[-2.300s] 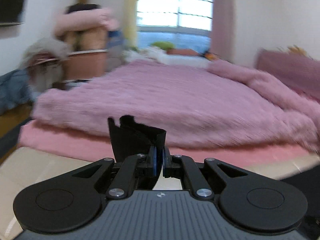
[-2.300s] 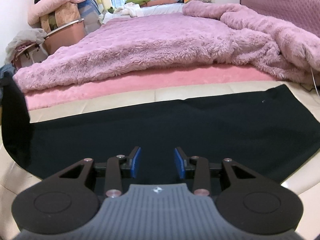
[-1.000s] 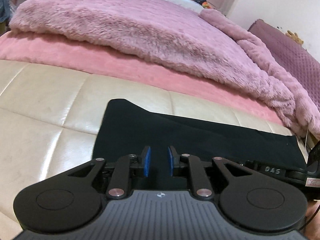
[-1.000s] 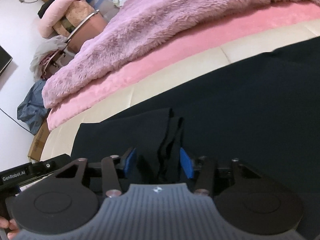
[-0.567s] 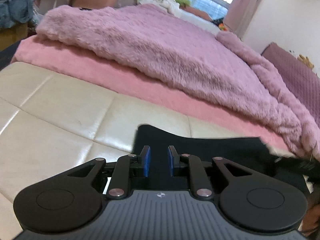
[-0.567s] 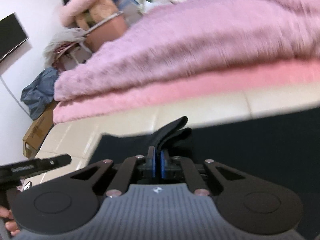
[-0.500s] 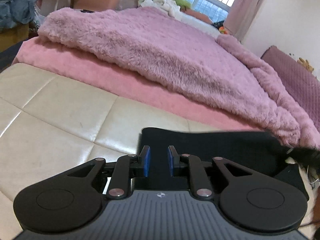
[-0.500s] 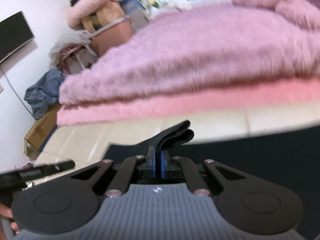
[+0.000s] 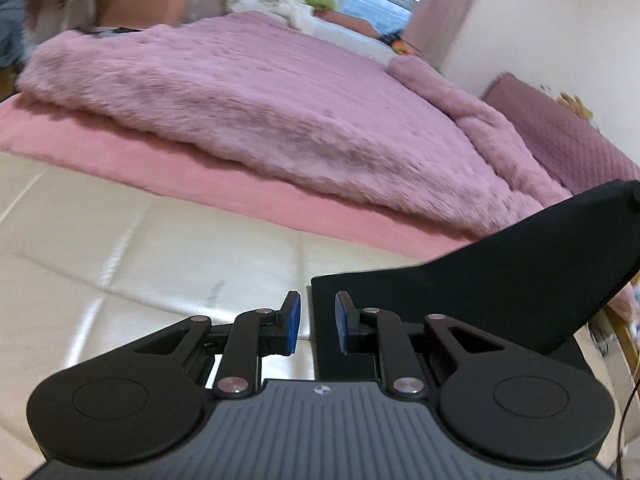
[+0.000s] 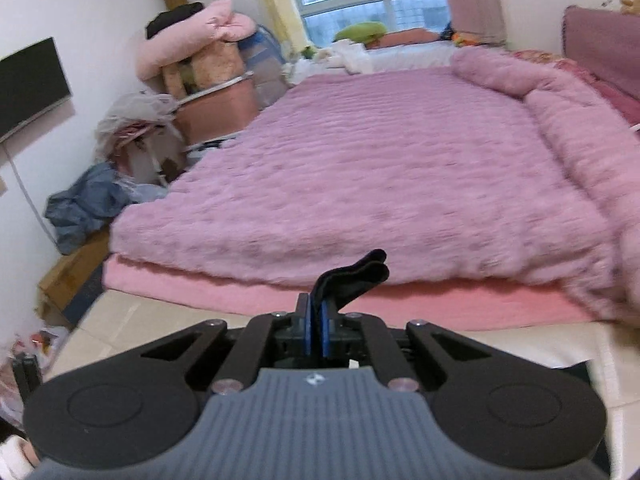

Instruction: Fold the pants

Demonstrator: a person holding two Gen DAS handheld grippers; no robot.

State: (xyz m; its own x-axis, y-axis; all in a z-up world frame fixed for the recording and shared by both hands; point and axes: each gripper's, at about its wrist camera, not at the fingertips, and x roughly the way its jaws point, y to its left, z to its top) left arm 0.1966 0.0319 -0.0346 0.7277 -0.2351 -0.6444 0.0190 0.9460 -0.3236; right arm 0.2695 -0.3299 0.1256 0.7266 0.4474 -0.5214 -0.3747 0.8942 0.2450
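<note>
Right wrist view looks across a wide bed under a shaggy mauve-pink fur blanket (image 10: pixel 380 160), with a smooth pink sheet (image 10: pixel 400 304) showing along its near edge and a cream leather padded bench (image 10: pixel 520 344) butted against that edge. Left wrist view shows the same cream leather surface (image 9: pixel 140 248) in stitched panels, and on its right part lie the black knit pants (image 9: pixel 480 300), flat at their near left corner and rising in a taut sloping sheet toward the upper right, off the bench. The right gripper (image 10: pixel 315 330) has its 2 blue-padded fingers (image 10: pixel 325 332) pressed together on a bunched fold of those black pants (image 10: pixel 352 276), the pinched cloth sticking up and forward past the tips above the pink sheet. The left gripper (image 9: pixel 317 322) has its blue pads (image 9: pixel 294 320) apart, the left edge of the flat pants showing in the gap between them, neither pad pressing on the cloth. Far left in the right wrist view, a dark flat screen (image 10: pixel 28 88) hangs on the white wall.
</note>
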